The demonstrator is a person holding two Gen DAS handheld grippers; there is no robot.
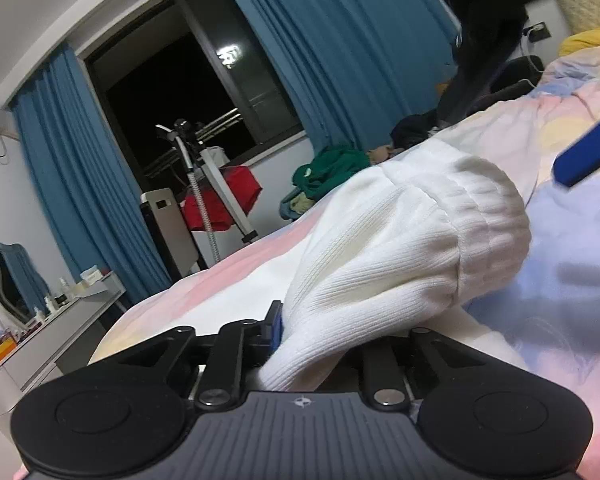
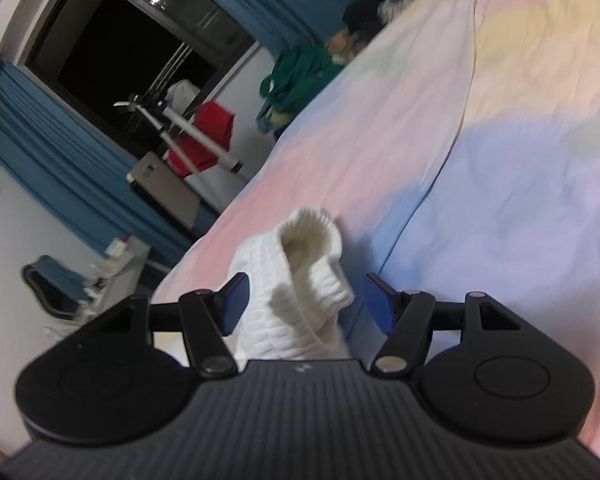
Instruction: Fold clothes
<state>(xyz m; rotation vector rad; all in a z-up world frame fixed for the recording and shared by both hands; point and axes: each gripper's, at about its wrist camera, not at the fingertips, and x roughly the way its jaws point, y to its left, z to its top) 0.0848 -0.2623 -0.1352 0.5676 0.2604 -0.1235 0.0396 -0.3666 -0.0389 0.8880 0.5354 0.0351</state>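
Observation:
A white ribbed knit garment lies on the pastel bedsheet. My left gripper is shut on a bunch of its fabric; the cloth hides the right finger, and only the left blue pad shows. In the right wrist view a white cuffed sleeve lies between my right gripper's blue pads, which stand wide apart around it. The right gripper's blue finger also shows at the right of the left wrist view.
A pile of green clothes and dark clothes lies at the bed's far edge. A garment steamer stand with a red garment, a dresser and blue curtains stand beyond the bed.

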